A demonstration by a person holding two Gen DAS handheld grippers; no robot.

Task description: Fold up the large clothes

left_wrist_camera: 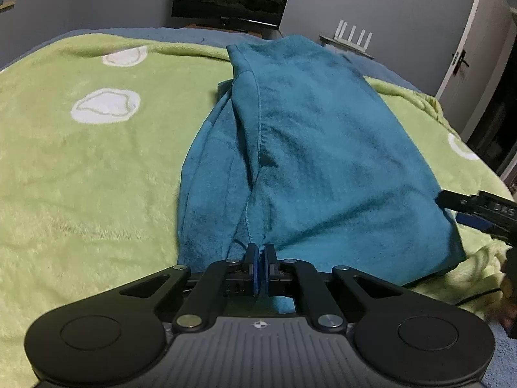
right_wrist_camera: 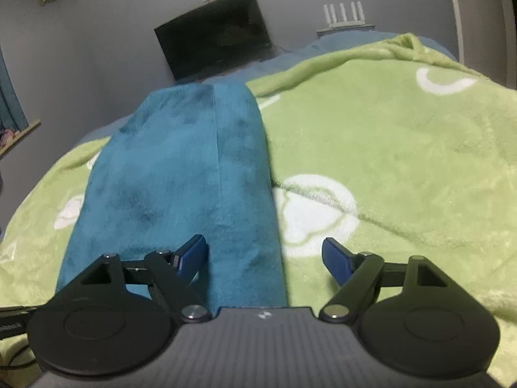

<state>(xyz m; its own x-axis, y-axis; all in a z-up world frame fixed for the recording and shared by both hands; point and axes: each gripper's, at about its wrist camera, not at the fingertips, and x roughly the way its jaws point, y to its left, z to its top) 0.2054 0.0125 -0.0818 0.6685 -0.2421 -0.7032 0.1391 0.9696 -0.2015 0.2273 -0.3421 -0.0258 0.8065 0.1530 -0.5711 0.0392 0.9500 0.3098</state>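
Left hand-held gripper (left_wrist_camera: 260, 252) pinches teal garment's (left_wrist_camera: 307, 148) near edge; right hand-held gripper (right_wrist_camera: 264, 252) spread above it.

Teal fleece garment (left_wrist_camera: 316, 148), plush nap, folded lengthwise into long narrow stack, lies flat on green blanket, running from near edge to far. Left side shows layered overlapping folds with stitched seam; right edge straight. Near hem pinched at left.
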